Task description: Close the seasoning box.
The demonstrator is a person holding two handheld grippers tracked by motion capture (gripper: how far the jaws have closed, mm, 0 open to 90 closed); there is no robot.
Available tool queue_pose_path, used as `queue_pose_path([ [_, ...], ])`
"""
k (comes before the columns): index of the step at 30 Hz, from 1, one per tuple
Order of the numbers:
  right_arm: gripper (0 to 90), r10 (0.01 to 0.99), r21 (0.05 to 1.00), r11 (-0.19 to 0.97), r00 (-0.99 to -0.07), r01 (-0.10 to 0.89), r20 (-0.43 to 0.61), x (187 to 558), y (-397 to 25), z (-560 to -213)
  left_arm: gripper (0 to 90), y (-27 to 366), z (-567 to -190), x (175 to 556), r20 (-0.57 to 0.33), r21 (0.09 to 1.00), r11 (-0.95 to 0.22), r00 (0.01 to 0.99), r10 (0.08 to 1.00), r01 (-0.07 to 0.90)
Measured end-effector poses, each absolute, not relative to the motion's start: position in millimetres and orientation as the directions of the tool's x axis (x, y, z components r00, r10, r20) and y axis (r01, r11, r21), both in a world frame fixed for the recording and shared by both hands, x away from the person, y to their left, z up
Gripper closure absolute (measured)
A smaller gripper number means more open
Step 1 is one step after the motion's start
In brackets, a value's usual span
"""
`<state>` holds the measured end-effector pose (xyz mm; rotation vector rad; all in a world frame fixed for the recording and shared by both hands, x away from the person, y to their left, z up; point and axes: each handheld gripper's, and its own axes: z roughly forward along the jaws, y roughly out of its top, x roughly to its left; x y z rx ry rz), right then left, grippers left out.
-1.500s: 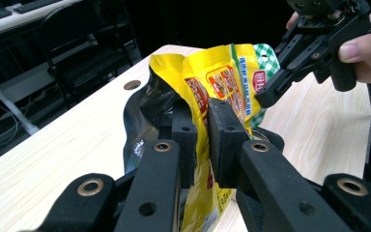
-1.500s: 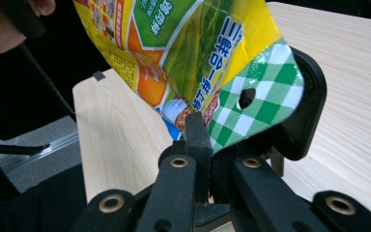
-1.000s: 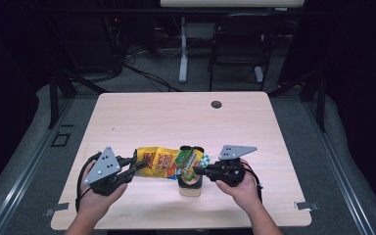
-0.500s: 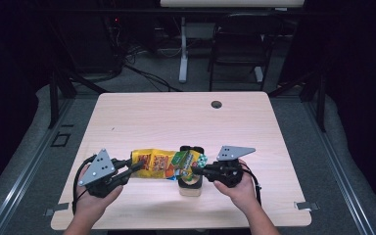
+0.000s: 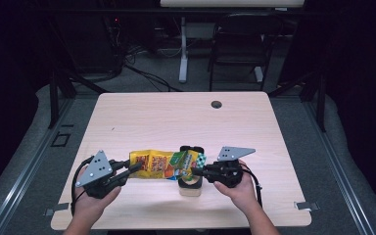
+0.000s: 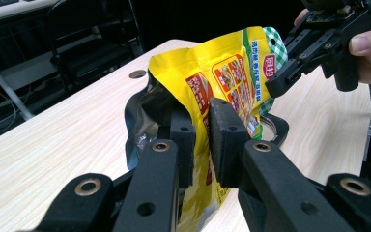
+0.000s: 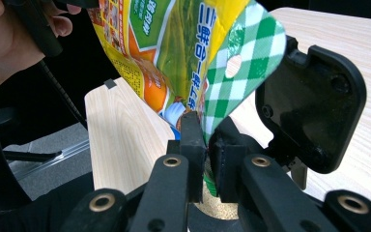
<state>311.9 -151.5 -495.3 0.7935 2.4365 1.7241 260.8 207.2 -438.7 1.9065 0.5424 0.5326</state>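
The yellow snack bag (image 5: 162, 164) hangs above the table (image 5: 176, 117), stretched between the two grippers, its green-checked end right over the open container (image 5: 190, 183) with the hinged black lid (image 7: 314, 111). The left gripper (image 5: 127, 171) has its jaws clamped on the bag's torn, open end, which gapes dark in the left gripper view (image 6: 147, 121). The right gripper (image 5: 196, 172) pinches the checked corner just above the container, where pale grains (image 7: 217, 205) lie inside. Against the frame a second back, the left gripper sits lower and farther from the container, while the bag and the right gripper have hardly shifted
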Motion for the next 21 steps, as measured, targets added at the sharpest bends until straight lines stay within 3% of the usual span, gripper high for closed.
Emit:
queue_pose_path([
  [17,82.6,0.433,0.894,0.232,-0.863,0.384,0.259,314.9,-152.5,-501.7,80.7,209.4,-441.3,261.1,0.109,0.923,-0.359,0.799,0.591,0.139],
  [21,86.8,0.424,0.897,0.212,-0.863,0.389,0.274,315.4,-152.4,-502.9,80.3,212.4,-443.6,261.9,0.104,0.923,-0.357,0.797,0.594,0.146],
])
